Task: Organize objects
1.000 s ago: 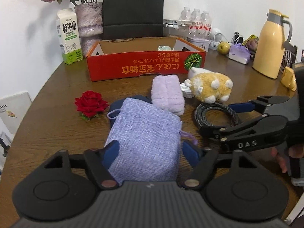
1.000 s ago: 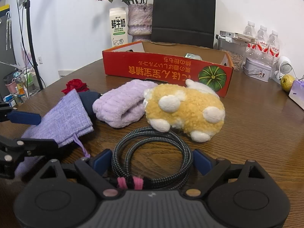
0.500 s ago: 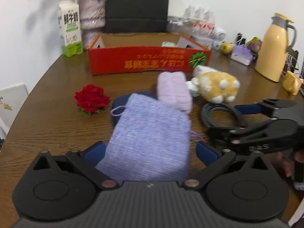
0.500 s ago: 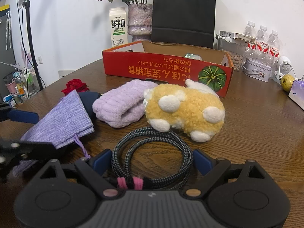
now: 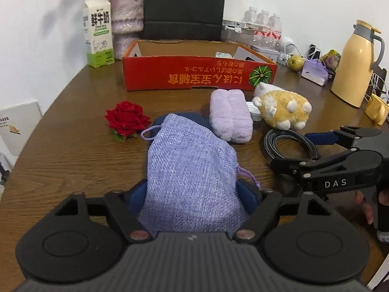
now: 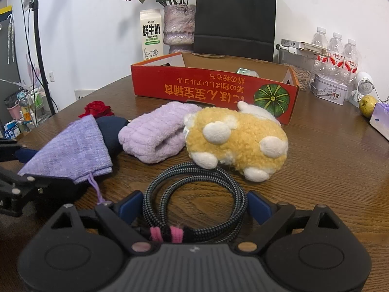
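Observation:
A lilac woven pouch (image 5: 192, 170) lies between the fingers of my left gripper (image 5: 192, 192). Its jaws are closing and the blue pads (image 5: 135, 196) meet the pouch's sides. In the right wrist view the pouch (image 6: 70, 148) tilts up over a dark blue item (image 6: 111, 131). My right gripper (image 6: 194, 202) stands wide around a coiled braided cable (image 6: 194, 177) on the table, with a pad against each side of the coil. A lilac fluffy roll (image 6: 155, 136) and a yellow-and-white plush toy (image 6: 238, 141) lie just beyond. The red cardboard box (image 5: 194, 77) sits behind them.
A red fabric rose (image 5: 126, 119) lies left of the pouch. A milk carton (image 5: 98, 31), vase (image 5: 126, 19) and black paper bag (image 5: 184, 4) stand behind the box. A yellow thermos (image 5: 355, 60), water bottles (image 6: 336, 51), a tin (image 6: 329, 91) and an apple (image 5: 295, 62) crowd the right.
The left jaws let go of the pouch, spread wide, then came back in against it. That view tipped and shifted slightly. The right gripper and cable kept still.

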The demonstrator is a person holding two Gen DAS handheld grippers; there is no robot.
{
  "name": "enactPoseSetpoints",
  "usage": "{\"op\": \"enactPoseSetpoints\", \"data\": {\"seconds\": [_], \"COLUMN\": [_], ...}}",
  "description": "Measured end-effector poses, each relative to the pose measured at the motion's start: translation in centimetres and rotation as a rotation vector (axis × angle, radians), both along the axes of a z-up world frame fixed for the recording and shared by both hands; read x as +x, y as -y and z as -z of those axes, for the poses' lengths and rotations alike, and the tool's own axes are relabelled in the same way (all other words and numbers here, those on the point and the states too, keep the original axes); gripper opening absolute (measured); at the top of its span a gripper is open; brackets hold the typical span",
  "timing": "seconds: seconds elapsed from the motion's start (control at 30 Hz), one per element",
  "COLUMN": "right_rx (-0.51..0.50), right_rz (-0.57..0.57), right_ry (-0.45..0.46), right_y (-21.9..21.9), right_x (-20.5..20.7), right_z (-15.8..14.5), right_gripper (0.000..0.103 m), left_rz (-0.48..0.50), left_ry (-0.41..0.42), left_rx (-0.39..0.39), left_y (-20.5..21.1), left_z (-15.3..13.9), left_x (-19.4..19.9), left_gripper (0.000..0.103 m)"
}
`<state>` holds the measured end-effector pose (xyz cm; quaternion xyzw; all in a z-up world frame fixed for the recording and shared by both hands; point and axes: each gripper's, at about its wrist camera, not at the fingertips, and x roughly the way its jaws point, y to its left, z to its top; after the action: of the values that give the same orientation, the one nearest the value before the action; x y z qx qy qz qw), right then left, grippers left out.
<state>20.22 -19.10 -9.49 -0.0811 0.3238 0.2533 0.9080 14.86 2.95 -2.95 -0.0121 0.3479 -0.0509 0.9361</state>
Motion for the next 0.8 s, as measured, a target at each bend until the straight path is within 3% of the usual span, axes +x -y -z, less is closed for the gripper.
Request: {"op": "enactPoseSetpoints", "data": {"seconds": [0.13,0.37,0.47,0.8], "right_rx": [0.0,0.0,0.0,0.0], "right_rz": [0.0,0.0,0.0,-0.006], "right_ry": [0.0,0.0,0.0,0.004], "right_y": [0.0,0.0,-0.1,-0.1], "right_x": [0.0,0.0,0.0,-0.8], "right_z": [0.0,0.0,0.0,-0.1], "right_gripper": [0.092,0.092,0.092,0.089], "left_rz": [-0.022,-0.015,-0.023,-0.038], "left_ry": [0.021,0.032,0.035,0.042], "left_rx": [0.009,0.016,0.005,-0.027], "left_y": [-0.3,-0.4,-0.7,-0.5], "left_z": [-0.7,-1.6,-1.8,-2.1], "left_x": [-0.8,-2.2,-2.6,-2.7], "left_gripper": [0.07,0.025,0.019,0.018]}}
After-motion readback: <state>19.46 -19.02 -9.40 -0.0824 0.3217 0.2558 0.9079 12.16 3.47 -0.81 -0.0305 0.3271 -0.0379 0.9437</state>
